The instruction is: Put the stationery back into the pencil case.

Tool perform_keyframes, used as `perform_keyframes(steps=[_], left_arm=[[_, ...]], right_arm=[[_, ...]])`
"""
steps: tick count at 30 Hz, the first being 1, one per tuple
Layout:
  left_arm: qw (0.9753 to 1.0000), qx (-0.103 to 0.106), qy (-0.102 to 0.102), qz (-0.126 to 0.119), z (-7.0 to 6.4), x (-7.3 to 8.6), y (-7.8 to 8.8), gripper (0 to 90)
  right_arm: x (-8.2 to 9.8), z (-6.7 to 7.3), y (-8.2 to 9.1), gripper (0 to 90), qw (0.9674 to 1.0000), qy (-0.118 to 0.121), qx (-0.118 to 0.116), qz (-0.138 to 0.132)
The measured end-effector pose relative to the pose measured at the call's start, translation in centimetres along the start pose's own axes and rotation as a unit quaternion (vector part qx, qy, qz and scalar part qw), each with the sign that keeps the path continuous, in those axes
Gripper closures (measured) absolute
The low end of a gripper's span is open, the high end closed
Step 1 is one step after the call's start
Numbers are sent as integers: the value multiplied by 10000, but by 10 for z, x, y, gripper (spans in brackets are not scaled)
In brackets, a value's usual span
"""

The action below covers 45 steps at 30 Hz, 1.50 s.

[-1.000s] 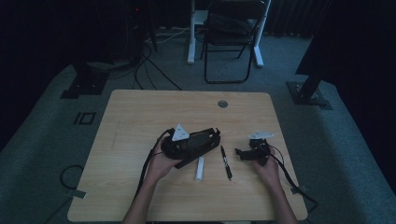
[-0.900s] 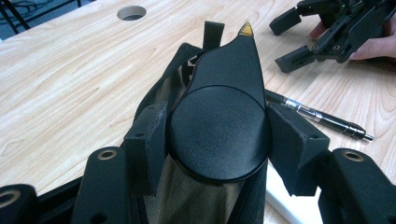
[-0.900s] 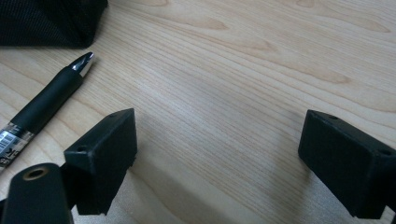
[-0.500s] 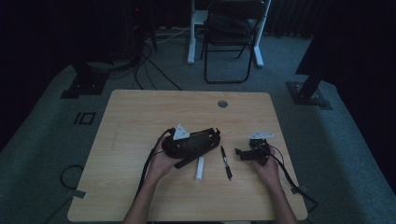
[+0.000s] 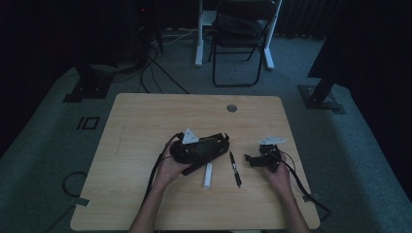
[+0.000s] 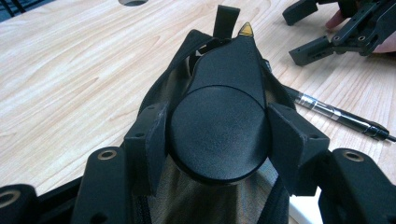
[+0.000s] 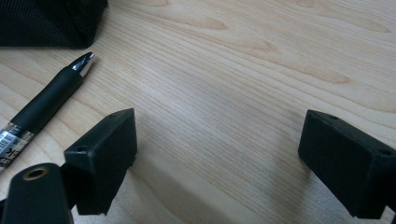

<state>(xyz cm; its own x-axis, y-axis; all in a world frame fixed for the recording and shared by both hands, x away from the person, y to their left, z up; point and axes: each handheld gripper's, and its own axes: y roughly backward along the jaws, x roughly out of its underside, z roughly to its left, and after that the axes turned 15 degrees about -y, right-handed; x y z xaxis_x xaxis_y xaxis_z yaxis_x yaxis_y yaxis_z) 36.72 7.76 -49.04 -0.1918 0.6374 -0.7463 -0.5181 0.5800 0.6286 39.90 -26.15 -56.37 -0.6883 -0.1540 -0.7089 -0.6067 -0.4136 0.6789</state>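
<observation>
Left gripper first: from where I sit its jaws stand wide but pressed on both sides of a black case, a rounded hard shell with a mesh pouch around its near end. In the left gripper view a black strap loop and a small gold-coloured tip stick out at the far end of the case. From the high view the left gripper and the case lie across the middle of the wooden table, my left hand cupped under them.

On the other side, the right gripper sits low over bare wood with its jaws well apart and nothing between them. In the high view it rests near the table's right edge, held by my right hand, jaws pointing toward the middle.

Between the two grippers lies a black pen, just beside the case. In the right gripper view the pen has a silver tip and a silver band with dark print (too cut off and blurred for me to read). A short white stick lies on the table just below the case, near the pen. I can make out no brand or label on the case.
</observation>
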Motion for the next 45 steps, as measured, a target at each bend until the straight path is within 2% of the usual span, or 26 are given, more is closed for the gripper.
perform_keyframes(steps=[18,29,33,37,45], left_arm=[[9997,138,146,129,5,5,-9,416],[9996,189,124,142,6,5,-9,412],[9995,242,115,157,6,5,-9,384],[9996,233,150,98,7,5,-8,351],[9997,185,160,-75,7,2,0,349]], right_arm=[[0,0,0,116,10000,-1,0,0],[0,0,0,116,10000,-3,-1,1],[0,0,0,116,10000,-2,0,1],[0,0,0,116,10000,1,-2,1],[0,0,0,116,10000,1,-2,1]])
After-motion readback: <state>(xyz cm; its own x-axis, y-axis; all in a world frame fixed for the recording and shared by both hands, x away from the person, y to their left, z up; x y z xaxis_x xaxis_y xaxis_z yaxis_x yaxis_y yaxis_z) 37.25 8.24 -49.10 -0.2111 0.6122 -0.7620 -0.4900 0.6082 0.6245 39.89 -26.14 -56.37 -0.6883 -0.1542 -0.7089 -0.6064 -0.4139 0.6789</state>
